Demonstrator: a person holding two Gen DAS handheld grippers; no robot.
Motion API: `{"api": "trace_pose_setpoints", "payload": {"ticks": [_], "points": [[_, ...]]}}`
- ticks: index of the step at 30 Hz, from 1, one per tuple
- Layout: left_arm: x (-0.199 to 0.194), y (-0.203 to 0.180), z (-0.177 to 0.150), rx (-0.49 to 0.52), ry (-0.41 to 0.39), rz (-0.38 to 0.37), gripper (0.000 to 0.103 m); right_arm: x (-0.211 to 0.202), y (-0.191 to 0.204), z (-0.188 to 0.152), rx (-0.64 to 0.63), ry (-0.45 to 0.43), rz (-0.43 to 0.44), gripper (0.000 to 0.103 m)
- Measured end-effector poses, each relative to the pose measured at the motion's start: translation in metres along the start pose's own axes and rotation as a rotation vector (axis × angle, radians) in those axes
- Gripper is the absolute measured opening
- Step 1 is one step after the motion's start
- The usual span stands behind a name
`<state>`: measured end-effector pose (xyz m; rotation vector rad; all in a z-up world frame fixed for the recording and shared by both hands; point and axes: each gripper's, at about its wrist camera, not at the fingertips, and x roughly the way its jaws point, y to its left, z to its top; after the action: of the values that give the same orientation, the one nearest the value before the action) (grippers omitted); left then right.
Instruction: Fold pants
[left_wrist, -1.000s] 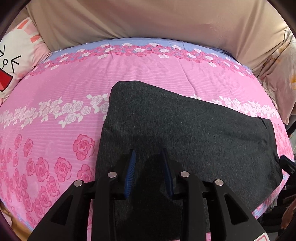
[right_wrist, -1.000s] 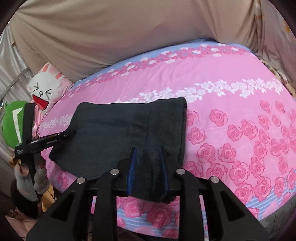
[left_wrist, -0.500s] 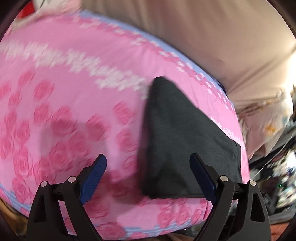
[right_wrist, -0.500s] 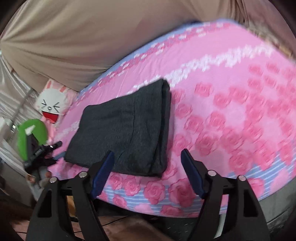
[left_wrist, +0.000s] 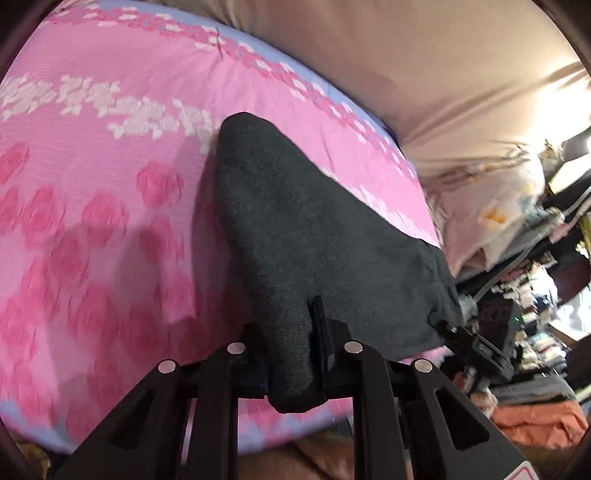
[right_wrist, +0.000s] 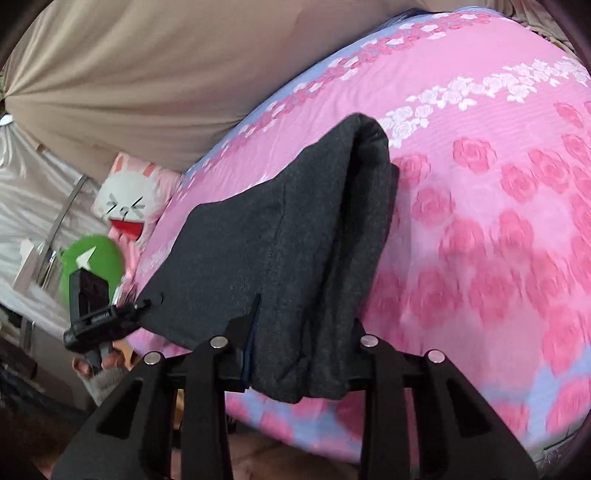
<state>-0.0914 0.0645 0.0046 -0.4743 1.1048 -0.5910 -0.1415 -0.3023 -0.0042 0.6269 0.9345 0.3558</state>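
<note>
Dark grey folded pants (left_wrist: 314, 221) lie on a pink rose-print bedsheet (left_wrist: 92, 184) by the bed's near edge. My left gripper (left_wrist: 290, 343) is closing, and its pads pinch the near left corner of the pants, which bulges out between the fingers. In the right wrist view the pants (right_wrist: 277, 240) run away as a thick folded stack. My right gripper (right_wrist: 303, 332) is closing on their near right corner; the cloth fills the gap and hides the right pad. Each gripper shows in the other's view: the right one (left_wrist: 469, 339), and the left one (right_wrist: 107, 317) with a hand below it.
A beige cloth (left_wrist: 406, 55) hangs behind the bed. A white bunny pillow (right_wrist: 125, 199) and a green plush (right_wrist: 92, 258) sit at the bed's left end. Cluttered shelves (left_wrist: 535, 295) and an orange cloth (left_wrist: 535, 417) lie beyond the right end.
Both grippers let go of the pants' long edge, opened wide, swung outward to the two near corners, and have closed on the cloth there.
</note>
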Motion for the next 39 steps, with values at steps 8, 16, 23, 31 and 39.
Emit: {"api": "trace_pose_setpoints", "payload": {"ticks": [8,16,23,31,39], "points": [[0.023,0.016,-0.005,-0.088,-0.031,-0.027,0.065,0.014,-0.016,-0.005,0.048,0.005,0.016,0.048],[-0.013,-0.039,0.012,0.076,-0.126,-0.007,0.01,-0.023,0.032,0.007,-0.096,-0.12,-0.015,0.03],[-0.093,-0.111,0.026,0.263,-0.314,-0.043,0.009,-0.096,0.1,0.035,-0.286,-0.335,0.033,0.03],[-0.162,-0.178,0.057,0.468,-0.547,-0.01,0.009,-0.143,0.16,0.084,-0.449,-0.55,0.082,0.03],[-0.184,-0.212,0.117,0.559,-0.718,0.04,0.01,-0.146,0.193,0.143,-0.513,-0.68,0.128,0.03]]}}
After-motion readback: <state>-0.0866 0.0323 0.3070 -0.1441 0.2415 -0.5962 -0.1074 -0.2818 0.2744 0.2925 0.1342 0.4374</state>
